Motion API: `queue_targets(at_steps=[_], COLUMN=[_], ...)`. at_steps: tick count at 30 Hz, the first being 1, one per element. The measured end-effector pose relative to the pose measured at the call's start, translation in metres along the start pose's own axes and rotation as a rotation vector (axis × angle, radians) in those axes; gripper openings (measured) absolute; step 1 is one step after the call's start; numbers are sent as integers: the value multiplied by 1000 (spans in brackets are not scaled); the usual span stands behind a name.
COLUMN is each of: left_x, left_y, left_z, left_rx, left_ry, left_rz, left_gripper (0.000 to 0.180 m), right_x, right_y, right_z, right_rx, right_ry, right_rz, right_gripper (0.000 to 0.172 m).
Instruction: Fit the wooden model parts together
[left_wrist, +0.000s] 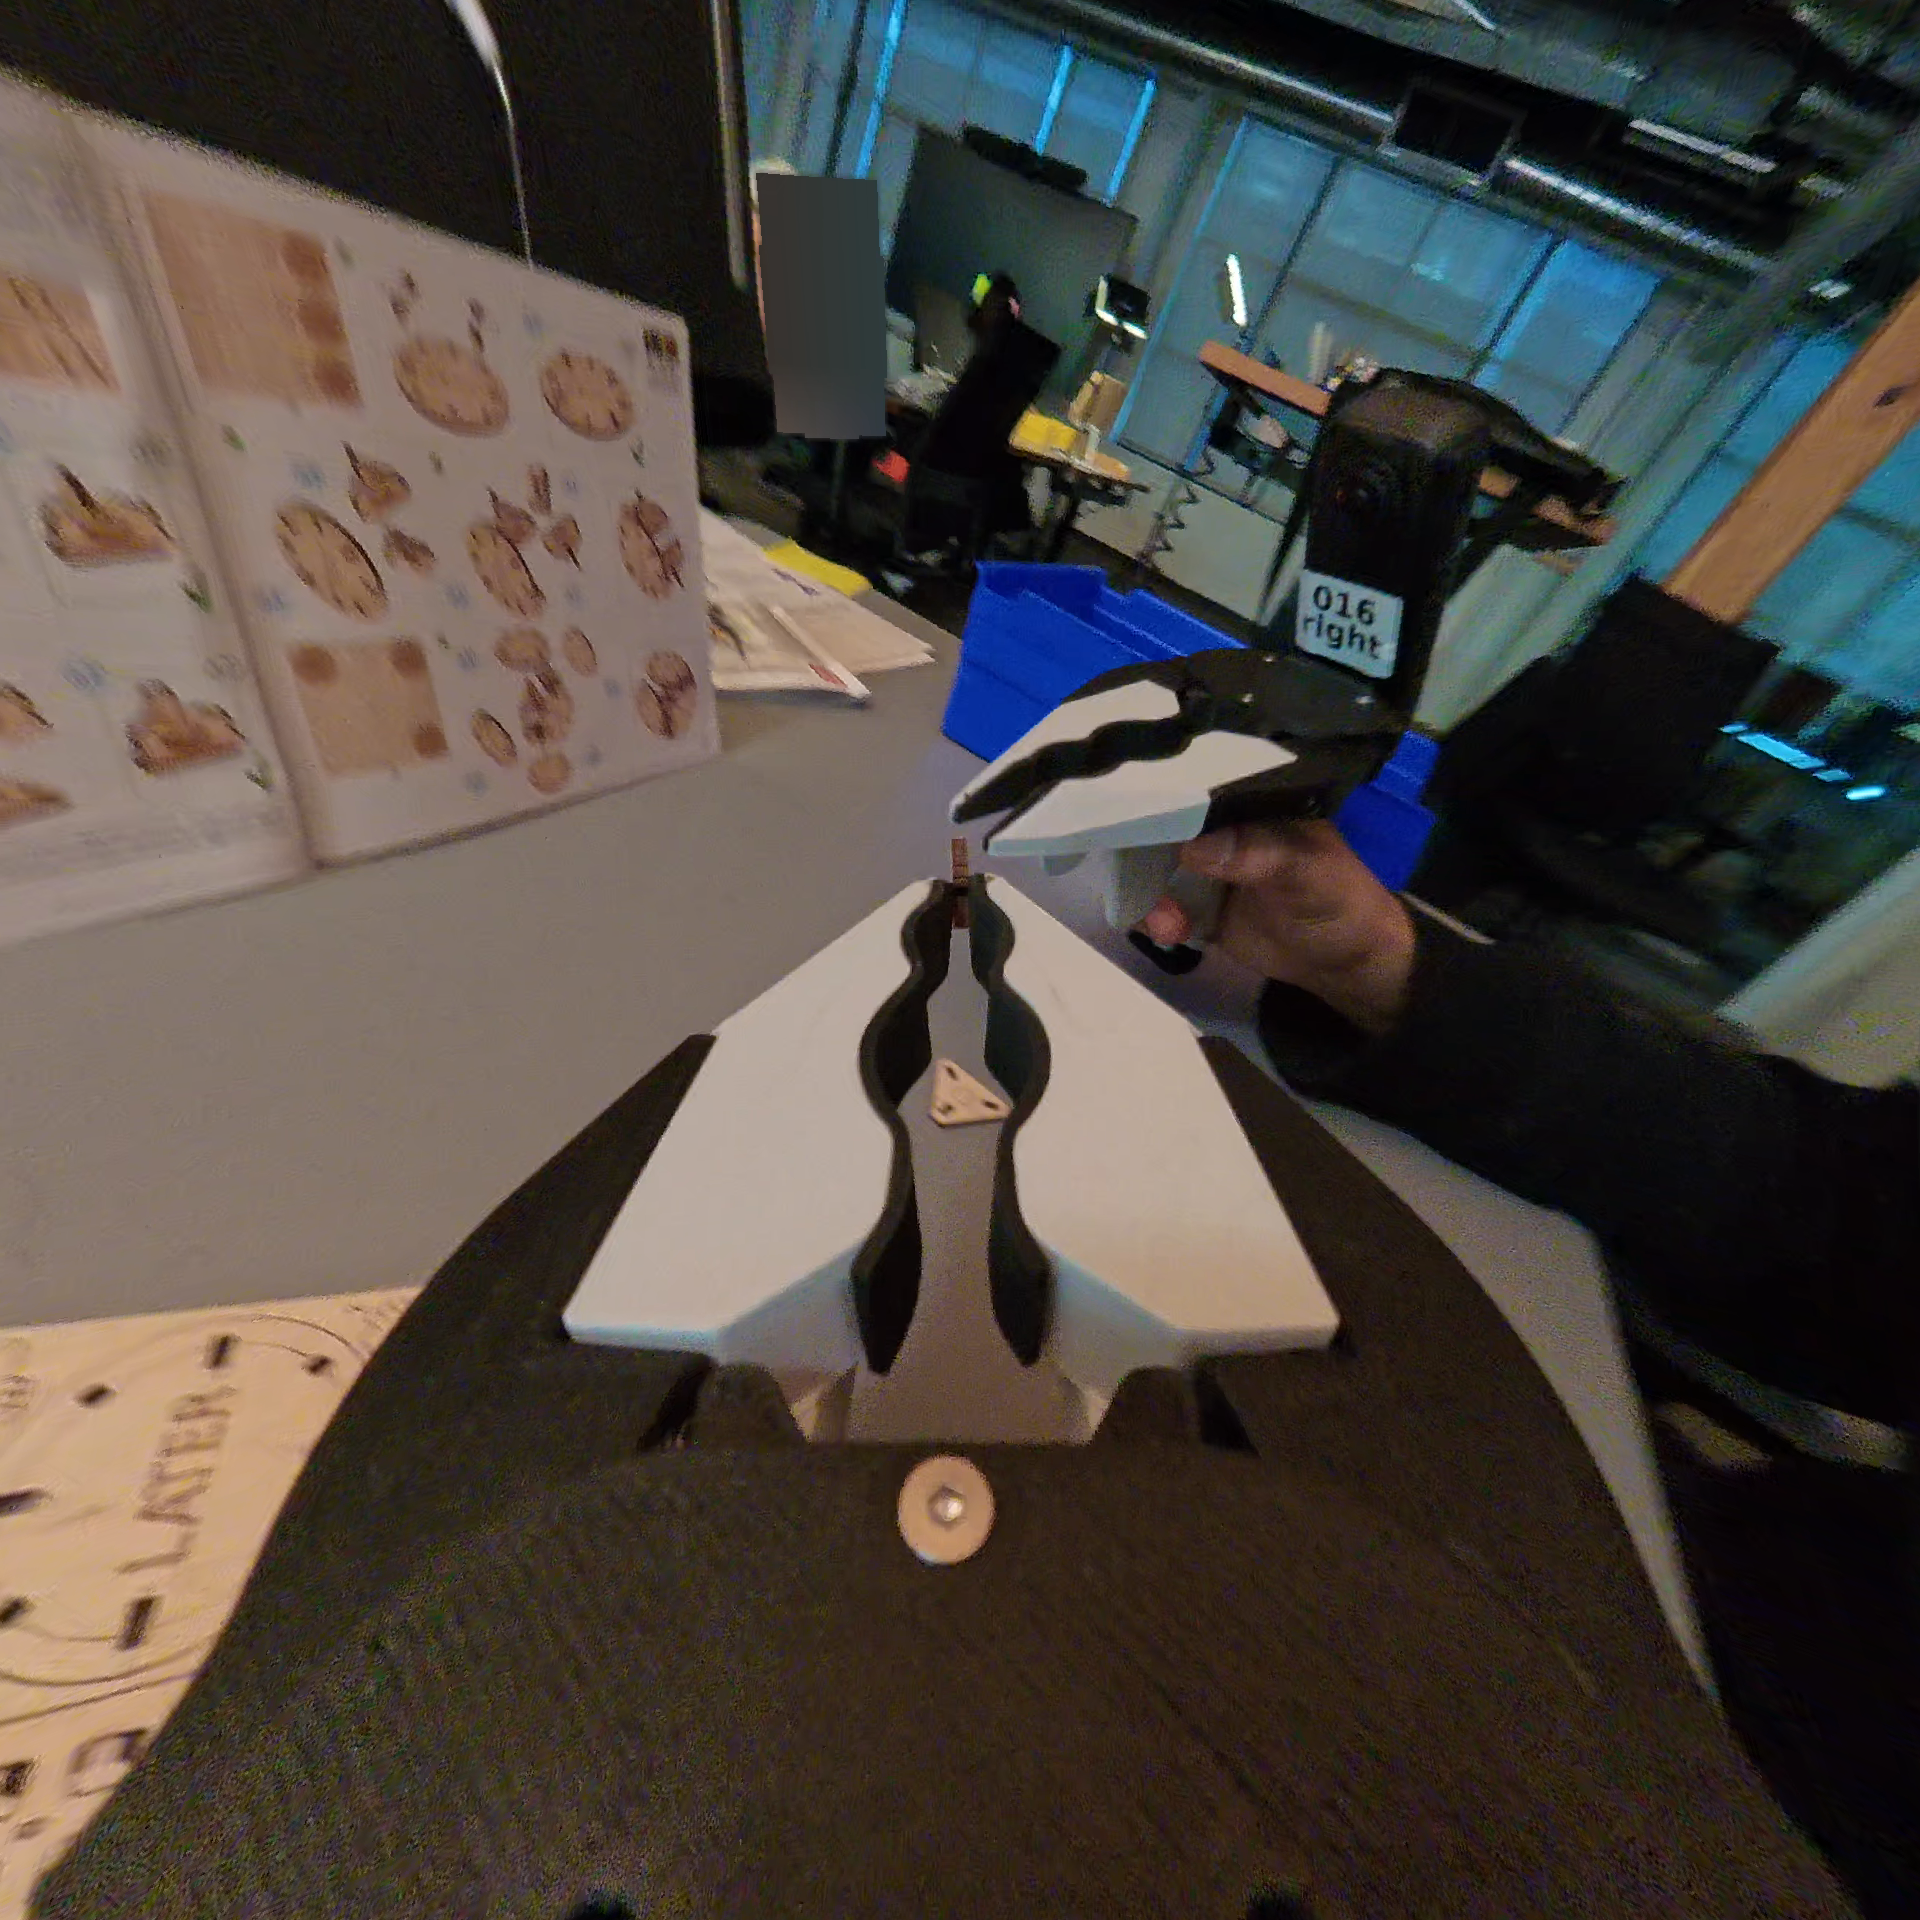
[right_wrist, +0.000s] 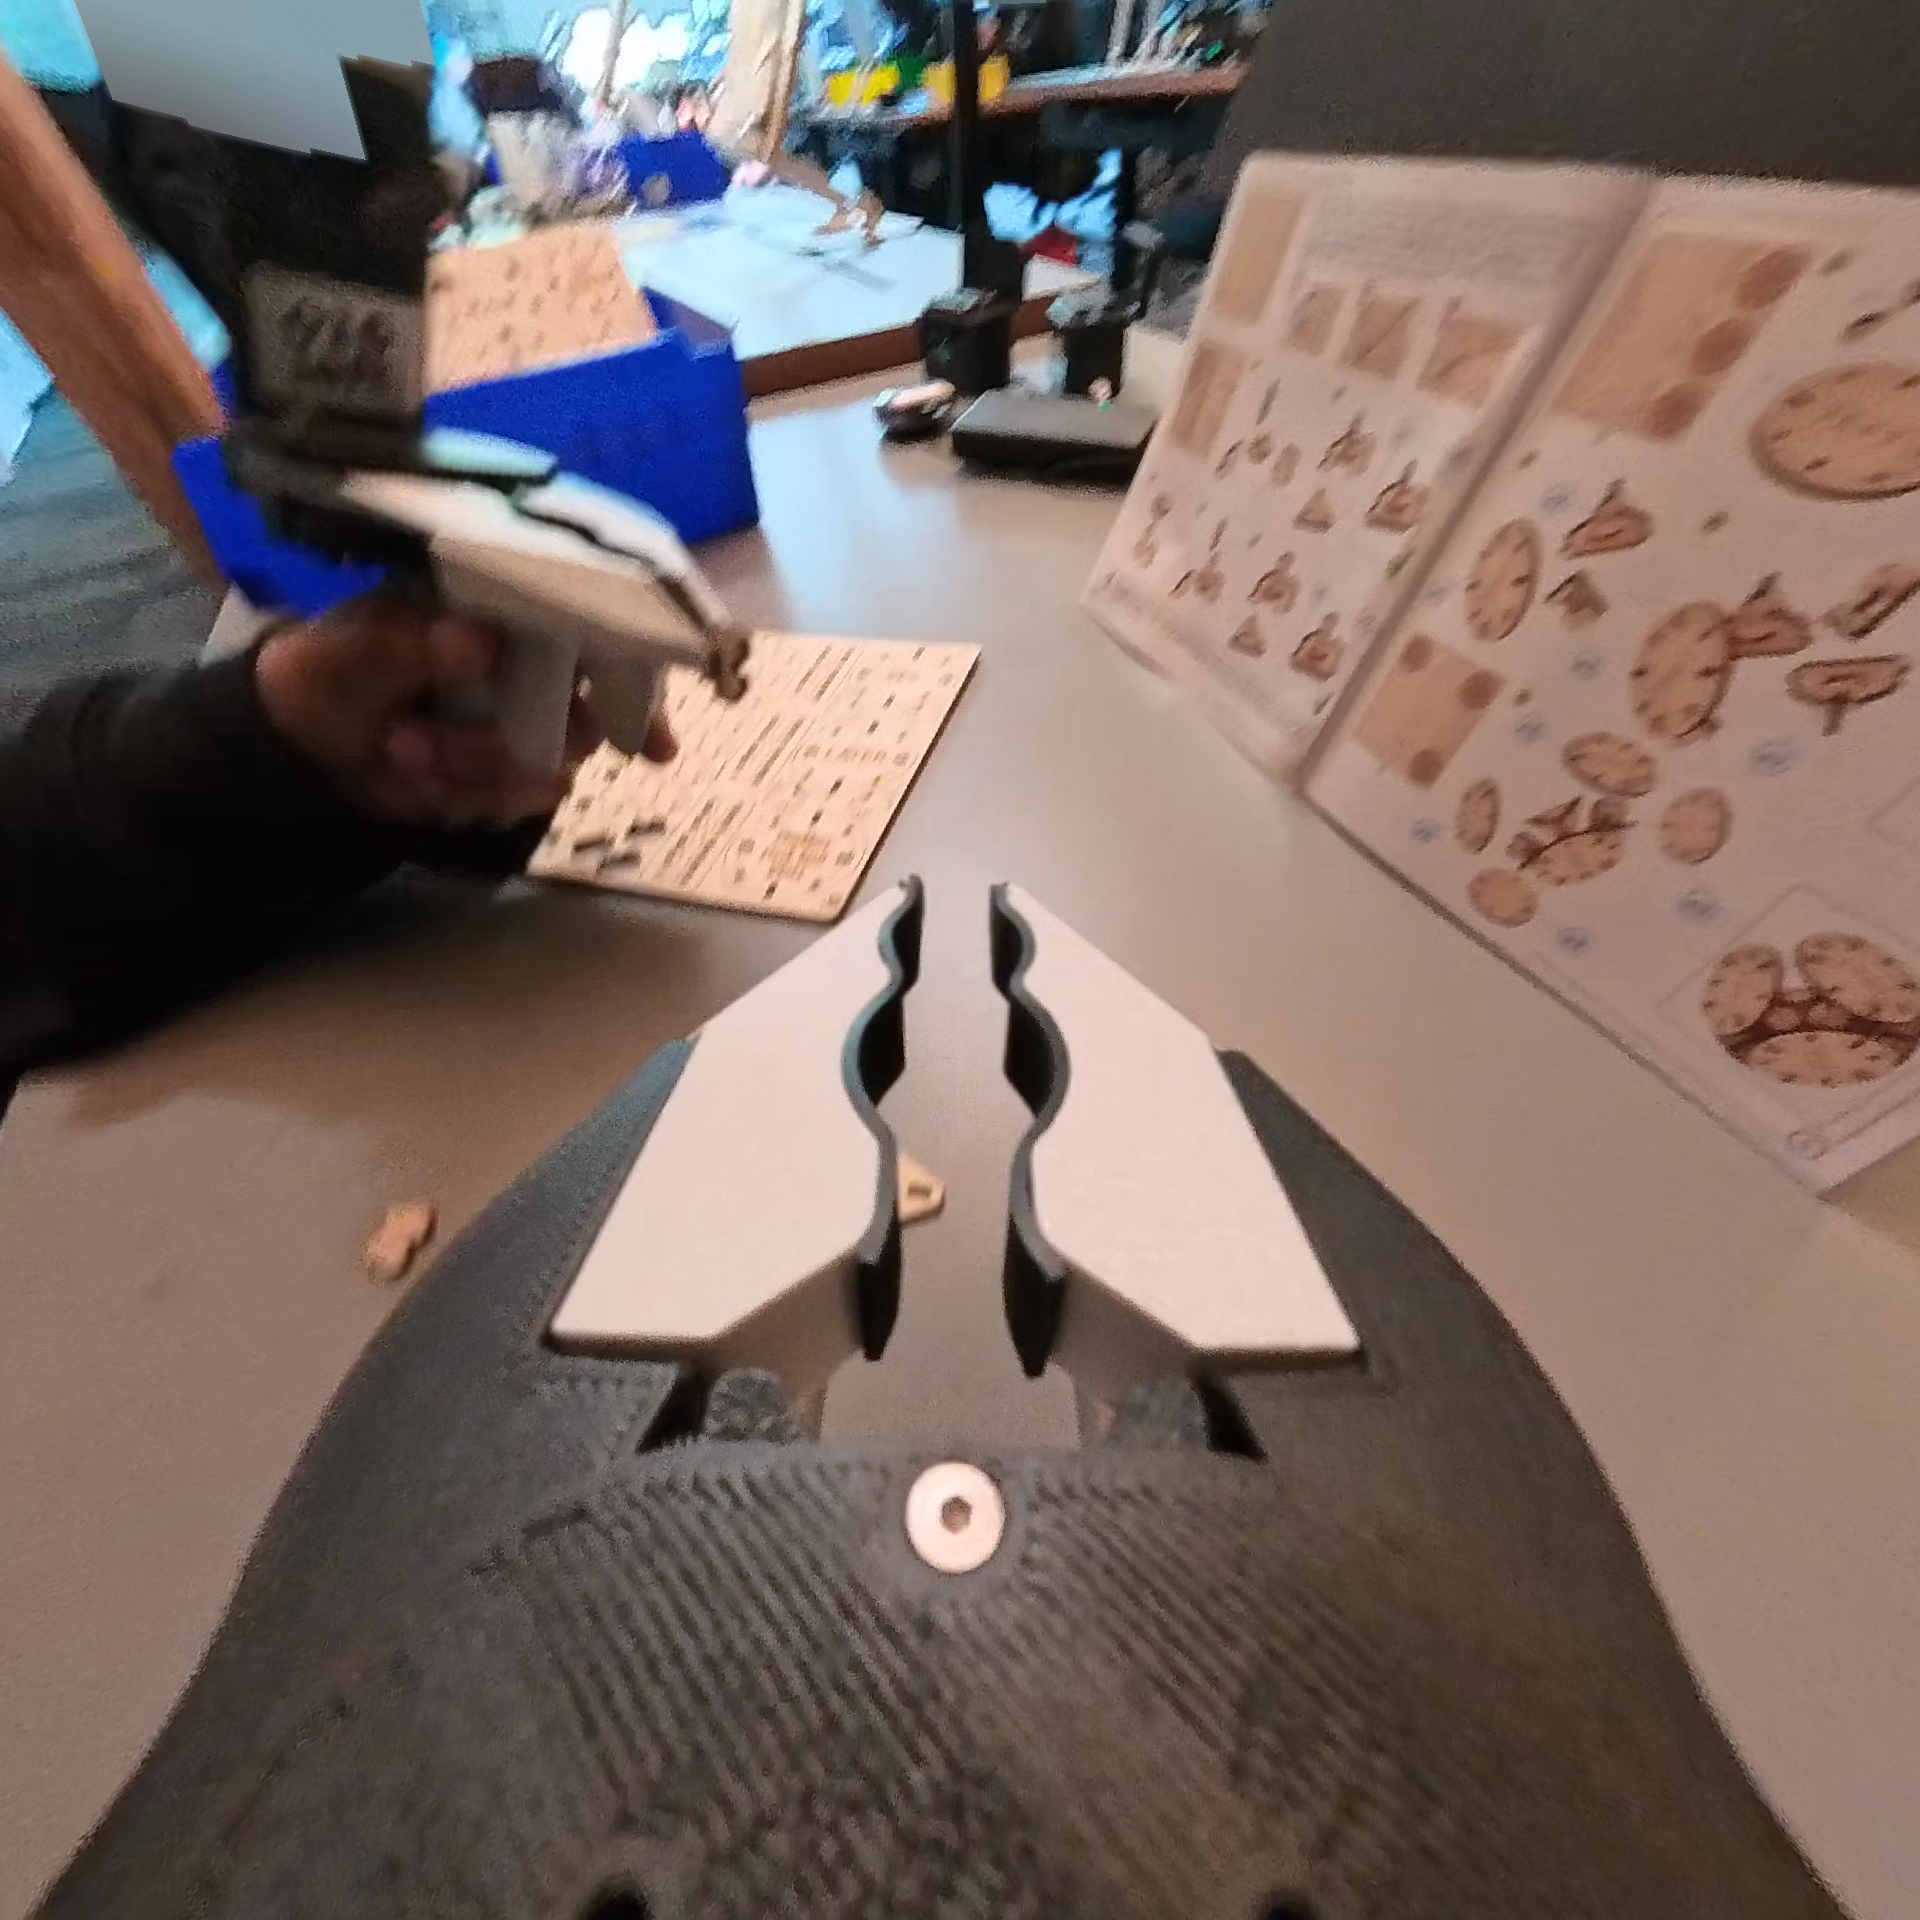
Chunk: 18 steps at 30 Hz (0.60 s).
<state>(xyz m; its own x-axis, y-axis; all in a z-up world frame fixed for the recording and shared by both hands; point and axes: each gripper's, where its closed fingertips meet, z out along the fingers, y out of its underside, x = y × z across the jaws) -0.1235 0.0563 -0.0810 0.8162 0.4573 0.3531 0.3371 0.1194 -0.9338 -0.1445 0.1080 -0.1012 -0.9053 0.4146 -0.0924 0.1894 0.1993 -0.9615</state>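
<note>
Left gripper (left_wrist: 960, 902) clenched on small brown wooden piece (left_wrist: 959, 864); right gripper (right_wrist: 954, 891) released, empty, just beside; triangular wooden piece (left_wrist: 967, 1097) on surface (left_wrist: 416, 1039).

Small brown wooden piece (left_wrist: 959, 883) stands upright, pinched between the left fingers (left_wrist: 920, 935).

A grey table (left_wrist: 416, 1039) bears a blue bin (left_wrist: 1049, 665), a pale wood sheet (right_wrist: 790, 769) speckled with dark cut-outs, and a white booklet (left_wrist: 343, 499) patterned with tan clocks, upper left.
</note>
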Motion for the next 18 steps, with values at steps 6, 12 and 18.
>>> queue_targets(at_steps=[6,12,18], left_x=[-20,-7,4], left_y=[-31,-34,-2], left_z=[-23,-32,-25], left_rx=[218,303,199], left_ry=[-308,-437,-407], left_rz=[317,441,318], left_gripper=[1,1,1], right_x=[5,16,-8], right_y=[-40,-9,-13], right_z=[11,13,8], right_rx=[180,29,143], right_ry=[126,276,212], right_rz=[233,62,171], right_gripper=[24,25,29])
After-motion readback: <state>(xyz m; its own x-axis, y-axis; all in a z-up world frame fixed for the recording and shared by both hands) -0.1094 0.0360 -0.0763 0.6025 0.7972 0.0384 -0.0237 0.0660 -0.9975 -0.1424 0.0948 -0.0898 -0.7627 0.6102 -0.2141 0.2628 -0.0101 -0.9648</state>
